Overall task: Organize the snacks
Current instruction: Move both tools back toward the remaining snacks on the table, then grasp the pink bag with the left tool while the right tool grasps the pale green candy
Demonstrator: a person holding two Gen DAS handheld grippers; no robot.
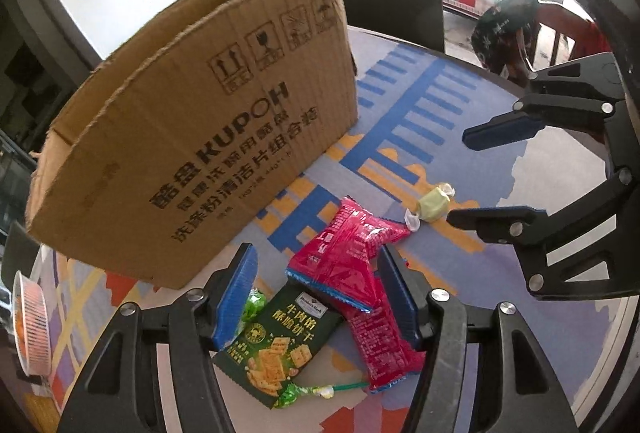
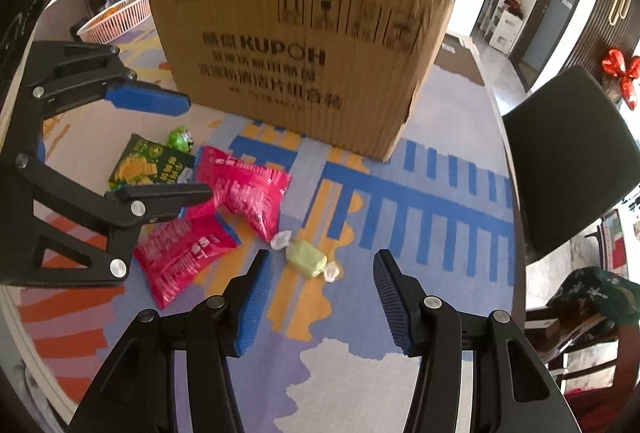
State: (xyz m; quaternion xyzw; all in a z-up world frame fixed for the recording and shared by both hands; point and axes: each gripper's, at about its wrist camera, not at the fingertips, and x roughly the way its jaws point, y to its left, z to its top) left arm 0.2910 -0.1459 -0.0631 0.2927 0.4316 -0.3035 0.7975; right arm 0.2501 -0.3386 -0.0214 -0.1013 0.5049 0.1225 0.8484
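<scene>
Left claw (image 1: 316,293) spread over overlapping red packets (image 1: 348,253) lower centre; may pinch two. Right claw (image 2: 320,297) spread by green candy (image 2: 306,259); may slip.

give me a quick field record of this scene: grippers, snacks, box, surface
left gripper: open, over the snack pile
right gripper: open, empty, near the pale candy
snacks: two pink packets overlapping, green cracker pack, green lollipops
box: open cardboard, behind the snacks
surface: patterned mat
basket: left of box
</scene>
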